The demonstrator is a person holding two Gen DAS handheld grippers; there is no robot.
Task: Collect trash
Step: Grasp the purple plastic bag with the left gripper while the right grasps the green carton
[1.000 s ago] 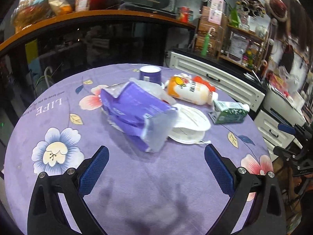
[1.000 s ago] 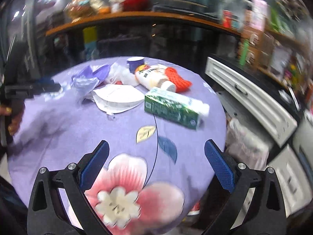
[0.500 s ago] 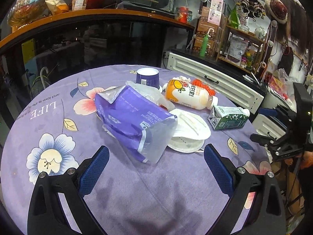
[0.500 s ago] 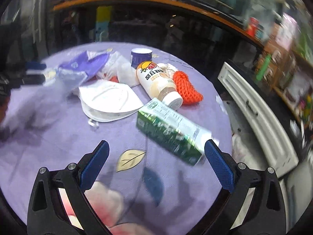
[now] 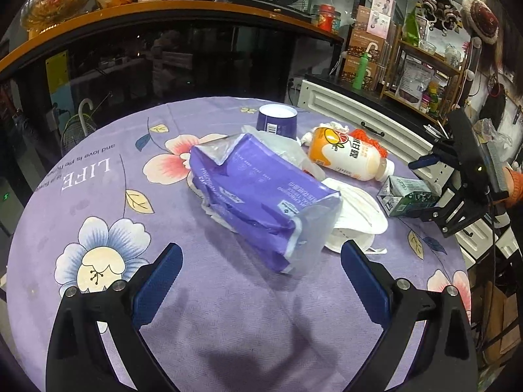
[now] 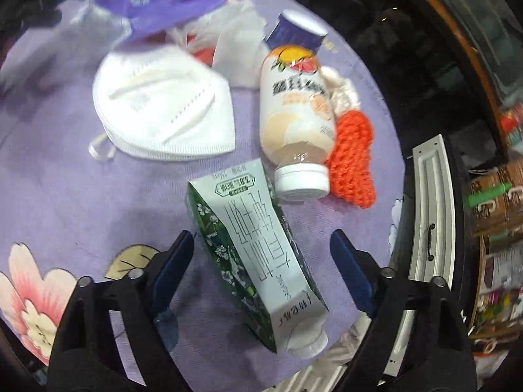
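Carton (image 6: 251,254) lies flat on the tablecloth (image 6: 81,202), green and white. Right gripper (image 6: 261,248) jaws closing around it, not touching. Left gripper (image 5: 261,261) jaws apart, empty.

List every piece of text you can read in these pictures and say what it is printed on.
"LIFE": tablecloth, with "and love is the honey" beside it, seen upside down.
"3.8", with characters around it too small to read: milk carton.
Large Chinese characters on the carton and on the juice bottle: blurred, not readable with confidence.
Purple tissue pack: small print, too small to read.
Purple cup: barcode only.
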